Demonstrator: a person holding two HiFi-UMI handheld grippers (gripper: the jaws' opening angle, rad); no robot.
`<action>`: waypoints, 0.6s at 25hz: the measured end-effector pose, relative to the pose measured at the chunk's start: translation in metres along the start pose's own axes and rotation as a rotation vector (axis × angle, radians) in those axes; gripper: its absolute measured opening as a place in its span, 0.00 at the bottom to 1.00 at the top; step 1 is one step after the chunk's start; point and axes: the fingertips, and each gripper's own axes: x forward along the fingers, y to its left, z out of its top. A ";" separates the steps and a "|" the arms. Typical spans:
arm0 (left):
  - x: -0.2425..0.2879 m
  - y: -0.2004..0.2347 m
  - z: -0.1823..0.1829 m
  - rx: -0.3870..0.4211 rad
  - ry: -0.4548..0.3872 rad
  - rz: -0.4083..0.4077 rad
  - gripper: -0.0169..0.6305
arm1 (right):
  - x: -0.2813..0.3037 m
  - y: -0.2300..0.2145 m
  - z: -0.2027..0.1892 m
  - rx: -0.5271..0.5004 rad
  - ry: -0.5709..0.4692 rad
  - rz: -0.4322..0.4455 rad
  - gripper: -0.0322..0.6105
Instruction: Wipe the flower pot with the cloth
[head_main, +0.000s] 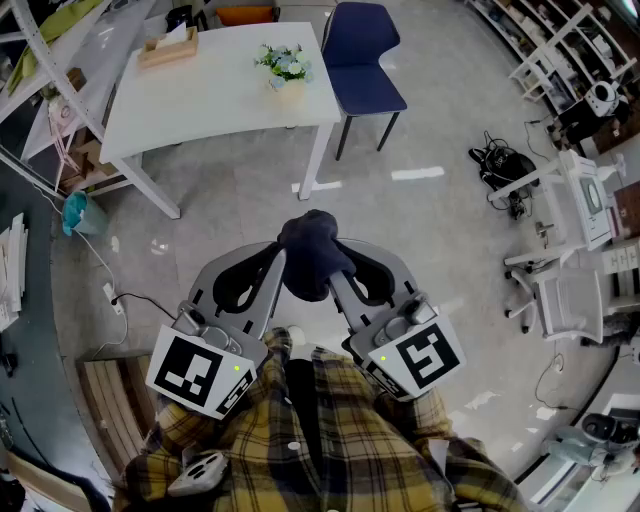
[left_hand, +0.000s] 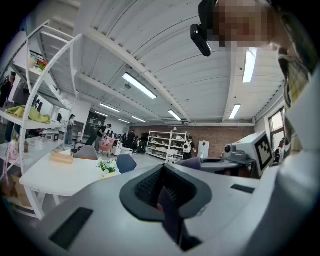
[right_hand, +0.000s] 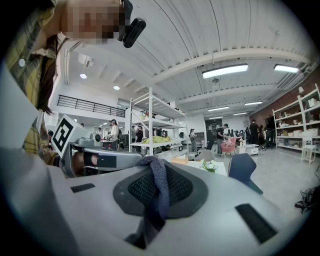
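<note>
Plaid shirt (head_main: 330, 440) fills the 6 o'clock edge of the head view, with 2 tools held level just ahead of it. Left tool (head_main: 283, 262) is fully closed, its pads pinching a fold of the cloth (head_main: 312, 255). Right tool (head_main: 338, 262) is likewise clamped on the same cloth, and a knitted dark-blue strip shows between its jaws in the right gripper view. Cloth sits bunched in a lump between the 2 tools, above the floor. Flower pot (head_main: 288, 92) stands upright on the white tabletop (head_main: 200, 110) at 12 o'clock, well apart from both tools, toward the end nearest a blue chair (head_main: 365, 60) at 1 o'clock. Wiping has not yet begun. Assessment: cloth is soft, light and limp. It will sag, so it wants holding by a gathered wad with fabric projecting past the jaws. Pot appears small and light with a smooth wall, so it is likely to slide or tip under side pressure. Flowers (head_main: 283, 60) above the rim look delicate. Advised hold: 1 tool steadying the pot's wall below the rim, the other wiping with light strokes.
</note>
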 end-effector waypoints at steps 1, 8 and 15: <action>-0.003 0.001 -0.004 0.006 -0.002 0.005 0.04 | 0.000 0.004 -0.003 -0.002 -0.005 0.003 0.08; -0.013 -0.009 -0.018 0.015 -0.005 0.018 0.04 | -0.012 0.012 -0.015 0.001 -0.014 0.000 0.08; -0.010 -0.027 -0.018 0.021 -0.017 0.042 0.04 | -0.037 0.004 -0.014 -0.011 -0.018 -0.004 0.08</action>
